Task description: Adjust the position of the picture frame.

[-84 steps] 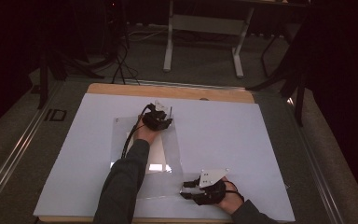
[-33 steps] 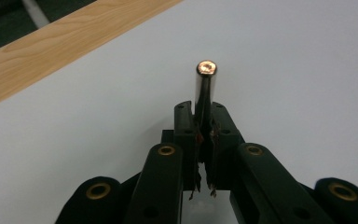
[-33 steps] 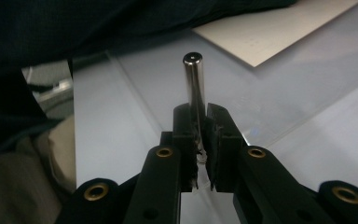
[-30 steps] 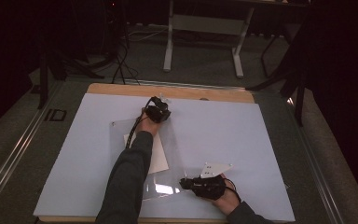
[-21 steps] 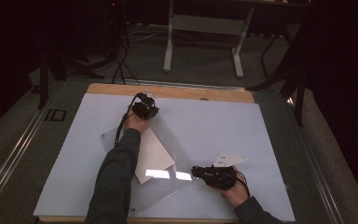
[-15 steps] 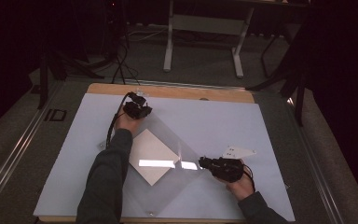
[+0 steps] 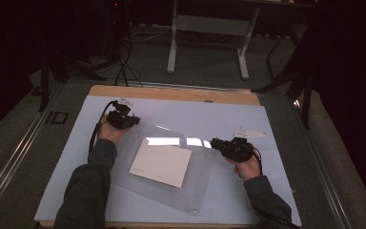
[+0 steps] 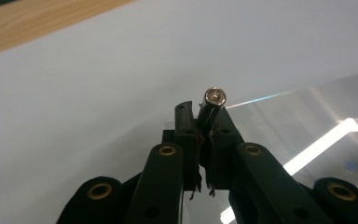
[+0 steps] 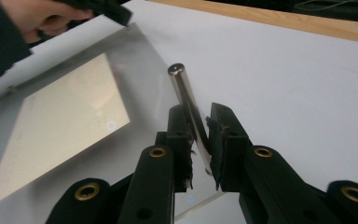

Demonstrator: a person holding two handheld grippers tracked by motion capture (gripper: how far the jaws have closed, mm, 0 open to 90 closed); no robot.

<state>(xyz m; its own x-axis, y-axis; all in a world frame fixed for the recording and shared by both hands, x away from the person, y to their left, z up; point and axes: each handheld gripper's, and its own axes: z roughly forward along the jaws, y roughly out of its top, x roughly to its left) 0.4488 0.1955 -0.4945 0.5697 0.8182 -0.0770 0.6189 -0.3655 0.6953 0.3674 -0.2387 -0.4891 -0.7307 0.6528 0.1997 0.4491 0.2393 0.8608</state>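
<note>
Worktop point(image 7: 286, 143): flat, matte, pale blue-white sheet over a wooden board showing along the far edge.

Left gripper point(image 7: 124, 118): black, held at the far left corner of the transparent sleeve point(image 7: 205, 176). In the left gripper view the jaws are seen closed on a short metal pin point(image 8: 213, 100), cylindrical, polished, round-ended, at the sleeve's corner.

Transparent sleeve: thin, glossy, rectangular plastic, laid flat on the worktop between the two grippers, a strip of light reflected across its far part. White paper sheet point(image 7: 161, 163): rectangular, matte, enclosed in the sleeve.

Right gripper point(image 7: 229, 147): black, at the sleeve's right edge. Jaws are seen closed on a longer metal rod point(image 9: 189, 100), smooth, cylindrical, tilted.

Compared with half a second earlier, the sleeve is turned from diamond-wise to nearly square with the worktop; both grippers are set wider apart.
</note>
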